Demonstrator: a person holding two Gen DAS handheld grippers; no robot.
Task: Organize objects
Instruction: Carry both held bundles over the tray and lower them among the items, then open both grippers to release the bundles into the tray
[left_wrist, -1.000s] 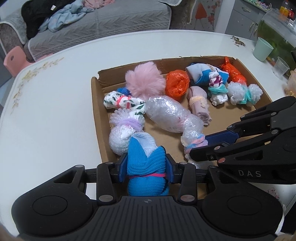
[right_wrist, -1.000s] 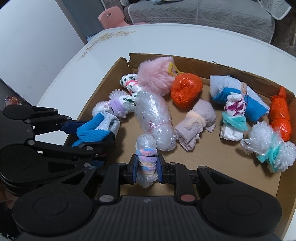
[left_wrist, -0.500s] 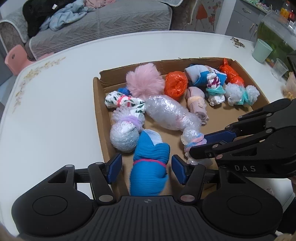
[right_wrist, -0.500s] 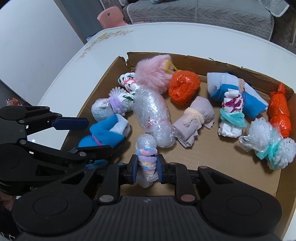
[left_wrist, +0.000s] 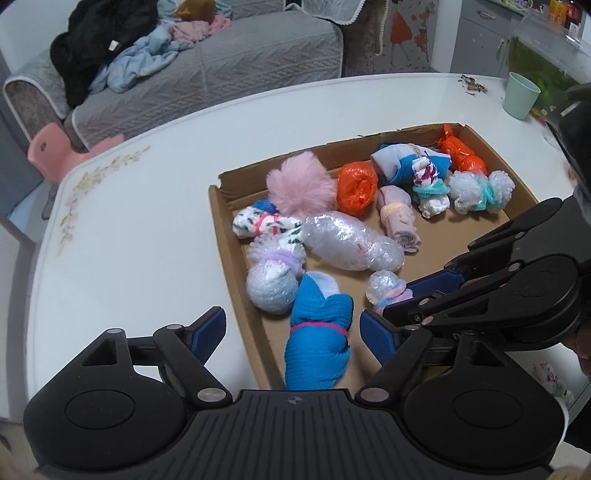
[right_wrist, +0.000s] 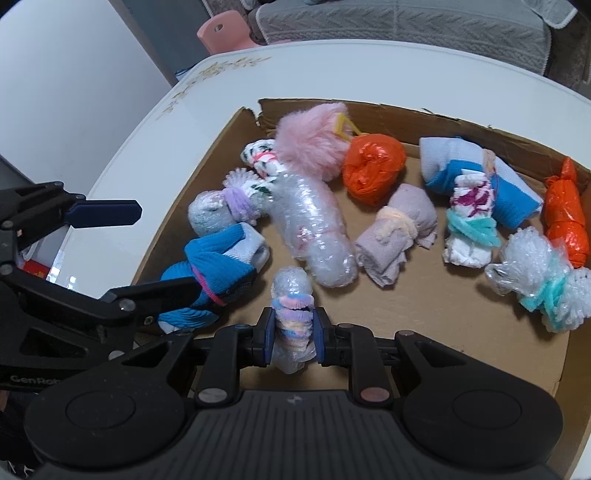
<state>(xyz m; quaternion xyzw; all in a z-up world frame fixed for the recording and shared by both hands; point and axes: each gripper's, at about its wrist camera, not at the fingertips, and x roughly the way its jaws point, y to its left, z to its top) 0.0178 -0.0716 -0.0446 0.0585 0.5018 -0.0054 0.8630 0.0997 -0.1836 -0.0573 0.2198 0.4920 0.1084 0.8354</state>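
Blue knit sock bundle (left_wrist: 319, 339), ribbed, pale grey-blue toe end, cinched by a thin pink band; lies in the cardboard box (left_wrist: 236, 258) at its near-left corner, at 6 o'clock of the left wrist view. Left gripper (left_wrist: 293, 330): jaws opening, bundle between the pads, neither pad touching it. Right gripper (right_wrist: 293, 328): clamped tight on a small bubble-wrap bundle (right_wrist: 293, 314) ringed with pastel hair ties.

Left wrist view only: mint green cup (left_wrist: 521, 95) at 2 o'clock on the white table (left_wrist: 129, 240), grey sofa (left_wrist: 221, 62) with heaped clothes. Right wrist view only: yellow loop (right_wrist: 345, 125) on the pink pompom (right_wrist: 310, 142).
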